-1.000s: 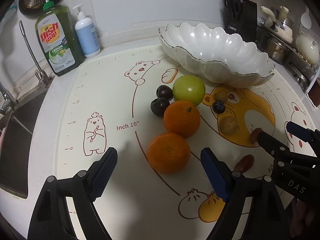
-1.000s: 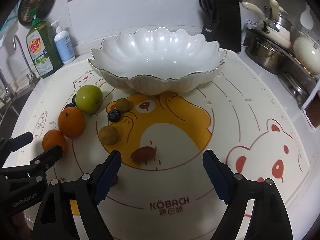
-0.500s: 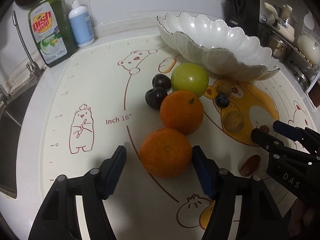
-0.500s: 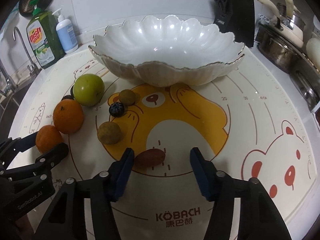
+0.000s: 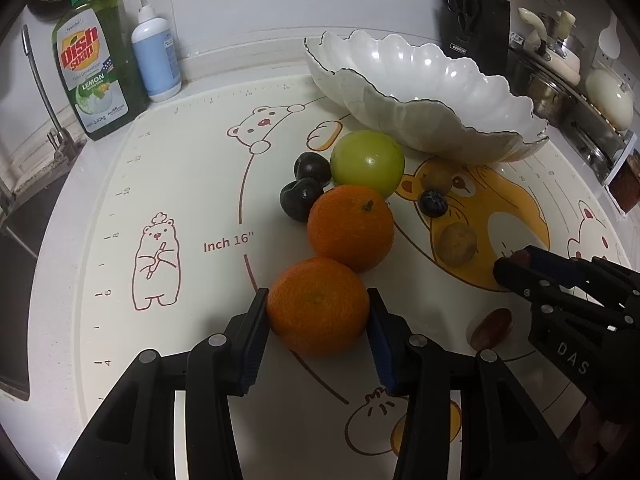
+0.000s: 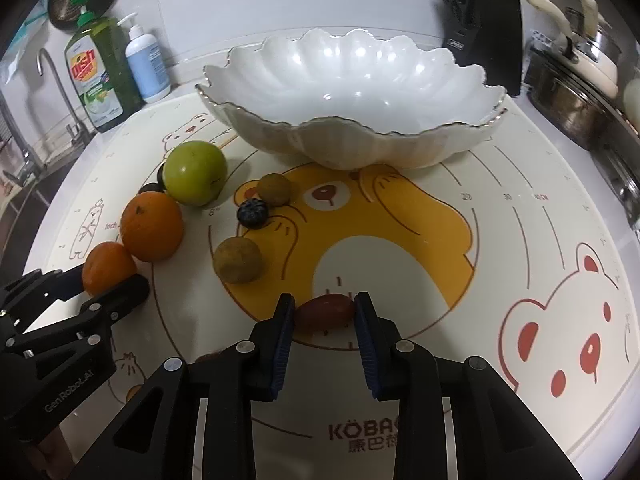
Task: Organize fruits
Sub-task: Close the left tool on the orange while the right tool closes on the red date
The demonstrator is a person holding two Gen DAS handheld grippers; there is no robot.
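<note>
Left wrist view: the left gripper [image 5: 318,316] is seen closing on the nearer round orange mandarin [image 5: 318,306], its blue pads touching the fruit's two sides while the fruit rests on the cream bear-printed silicone mat [image 5: 192,184]. Just ahead of it a second orange mandarin [image 5: 351,227] is touched by the first, with a green apple [image 5: 367,163] and two dark plums [image 5: 307,190] beyond. In the right wrist view, the right gripper [image 6: 325,312] is narrowing about a small reddish-brown oval fruit [image 6: 326,312], pads at its ends. Beyond it stands the white scalloped ceramic bowl [image 6: 348,148], in which no fruit is seen. The task is judged barely begun: nothing has been placed, and all the fruits, including a blueberry [image 6: 252,213] and two brownish round fruits [image 6: 238,259], remain to be moved.
</note>
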